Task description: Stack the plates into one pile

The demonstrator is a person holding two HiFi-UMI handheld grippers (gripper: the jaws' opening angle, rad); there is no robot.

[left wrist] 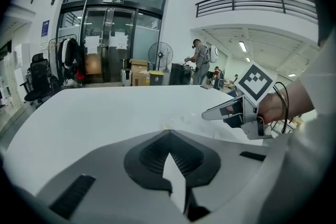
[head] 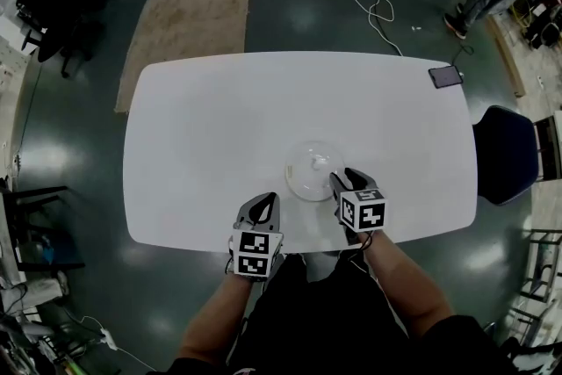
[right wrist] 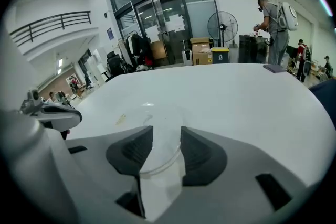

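Observation:
A clear, see-through plate pile (head: 313,170) rests on the white table (head: 211,127), near its front edge; how many plates are in it I cannot tell. My right gripper (head: 342,181) stands open at the pile's right rim. In the right gripper view the near rim of the clear plate (right wrist: 155,139) lies in the gap of my right gripper (right wrist: 167,132), with neither pad pressing on it. My left gripper (head: 264,205) is shut on nothing, left of the pile and apart from it. In the left gripper view, beyond the closed tip of my left gripper (left wrist: 169,134), the right gripper (left wrist: 231,110) shows.
A dark phone (head: 446,76) lies at the table's far right corner. A blue chair (head: 505,155) stands at the right side. Beyond the table lie a brown rug (head: 189,13) and white cables (head: 382,0) on the floor. A person (right wrist: 273,23) stands far off.

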